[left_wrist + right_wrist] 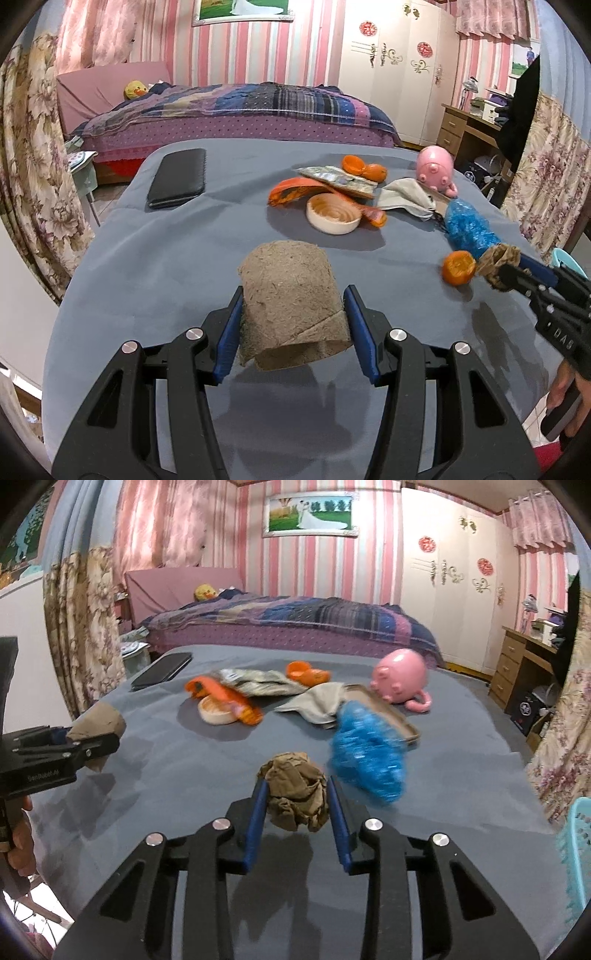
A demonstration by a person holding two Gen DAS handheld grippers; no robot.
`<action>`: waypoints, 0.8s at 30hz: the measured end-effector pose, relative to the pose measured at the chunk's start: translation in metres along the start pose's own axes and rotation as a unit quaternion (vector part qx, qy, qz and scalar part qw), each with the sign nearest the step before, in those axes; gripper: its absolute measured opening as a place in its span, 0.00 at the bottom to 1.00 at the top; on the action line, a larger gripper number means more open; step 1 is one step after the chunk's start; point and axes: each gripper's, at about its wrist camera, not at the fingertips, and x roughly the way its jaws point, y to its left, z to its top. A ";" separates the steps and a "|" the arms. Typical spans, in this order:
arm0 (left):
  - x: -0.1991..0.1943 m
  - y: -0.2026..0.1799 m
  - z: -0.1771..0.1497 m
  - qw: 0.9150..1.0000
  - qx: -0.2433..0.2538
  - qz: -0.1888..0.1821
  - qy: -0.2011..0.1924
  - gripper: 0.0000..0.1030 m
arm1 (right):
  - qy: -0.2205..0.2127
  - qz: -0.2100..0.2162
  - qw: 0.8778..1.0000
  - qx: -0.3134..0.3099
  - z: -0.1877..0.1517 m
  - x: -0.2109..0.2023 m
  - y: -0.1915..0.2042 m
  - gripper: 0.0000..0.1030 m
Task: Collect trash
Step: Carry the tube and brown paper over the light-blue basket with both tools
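Observation:
My left gripper [294,291] is shut on a brown fibrous roll [291,295], held just above the grey-blue tablecloth [166,280]. In the right wrist view my right gripper [296,782] is shut on a crumpled brown paper ball [295,794], lifted off the cloth with its shadow below. The left wrist view shows that right gripper [502,273] at the right edge, next to an orange peel [459,267] and a crumpled blue plastic wrap [467,225]. Farther back lie an orange wrapper [295,188], a silvery wrapper [340,181] and more orange peels [364,168].
A wooden bowl [333,218], a grey cloth [404,195], a pink octopus toy [436,168] and a black case [177,177] sit on the table. A turquoise basket [574,853] stands off the table's right side. A bed and a desk are behind.

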 end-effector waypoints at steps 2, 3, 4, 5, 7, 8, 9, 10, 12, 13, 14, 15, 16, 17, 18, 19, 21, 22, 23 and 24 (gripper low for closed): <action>0.000 -0.007 0.002 1.000 0.003 -0.004 -0.002 0.50 | -0.002 -0.007 1.000 0.004 0.001 -0.004 -0.010 0.32; 0.000 -0.010 0.003 1.000 0.004 -0.006 -0.003 0.50 | -0.005 -0.015 1.000 0.007 0.001 -0.008 -0.018 0.32; 0.001 -0.015 0.004 1.000 0.006 -0.009 -0.003 0.50 | -0.005 -0.019 1.000 0.008 0.001 -0.011 -0.023 0.32; 0.001 -0.020 0.005 1.000 0.007 -0.012 -0.004 0.50 | -0.006 -0.023 1.000 0.009 0.001 -0.013 -0.028 0.32; 0.002 -0.030 0.008 1.000 0.009 -0.018 -0.006 0.50 | -0.008 -0.035 0.999 0.010 0.001 -0.020 -0.041 0.32; 0.002 -0.036 0.009 1.000 0.011 -0.021 -0.007 0.50 | -0.008 -0.039 0.999 0.011 0.001 -0.022 -0.047 0.32; 0.002 -0.041 0.011 1.000 0.014 -0.024 -0.008 0.50 | -0.009 -0.044 0.999 0.012 0.000 -0.025 -0.054 0.32; 0.003 -0.048 0.012 0.999 0.018 -0.028 -0.009 0.50 | -0.010 -0.049 0.999 0.013 0.000 -0.028 -0.061 0.32; 0.003 -0.059 0.015 0.999 0.026 -0.034 -0.012 0.50 | -0.011 -0.058 0.998 0.016 -0.001 -0.032 -0.072 0.32; 0.003 -0.067 0.017 0.999 0.032 -0.037 -0.013 0.50 | -0.011 -0.062 0.998 0.019 -0.001 -0.035 -0.078 0.32; 0.003 -0.073 0.019 0.998 0.036 -0.040 -0.015 0.50 | -0.012 -0.065 0.998 0.021 -0.002 -0.037 -0.083 0.32; 0.003 -0.080 0.021 0.998 0.040 -0.044 -0.016 0.50 | -0.013 -0.069 0.997 0.023 -0.002 -0.040 -0.089 0.32; 0.003 -0.086 0.022 0.998 0.042 -0.047 -0.017 0.50 | -0.014 -0.074 0.997 0.026 -0.003 -0.042 -0.095 0.32; 0.003 -0.094 0.025 0.997 0.045 -0.052 -0.019 0.50 | -0.015 -0.077 0.997 0.027 -0.004 -0.044 -0.099 0.32; 0.003 -0.099 0.026 0.997 0.047 -0.056 -0.020 0.50 | -0.016 -0.083 0.996 0.030 -0.005 -0.047 -0.106 0.32; 0.003 -0.103 0.028 0.997 0.048 -0.059 -0.021 0.50 | -0.017 -0.085 0.996 0.031 -0.006 -0.048 -0.110 0.32; 0.004 -0.115 0.030 0.996 0.051 -0.066 -0.022 0.50 | -0.019 -0.092 0.995 0.035 -0.008 -0.052 -0.120 0.32; 0.004 -0.121 0.031 0.996 0.053 -0.071 -0.022 0.50 | -0.020 -0.095 0.995 0.037 -0.009 -0.053 -0.123 0.32; 0.004 -0.126 0.032 0.995 0.055 -0.074 -0.023 0.50 | -0.021 -0.098 0.994 0.039 -0.009 -0.055 -0.127 0.32; 0.004 -0.133 0.033 0.995 0.059 -0.077 -0.023 0.50 | -0.023 -0.101 0.994 0.042 -0.010 -0.057 -0.132 0.32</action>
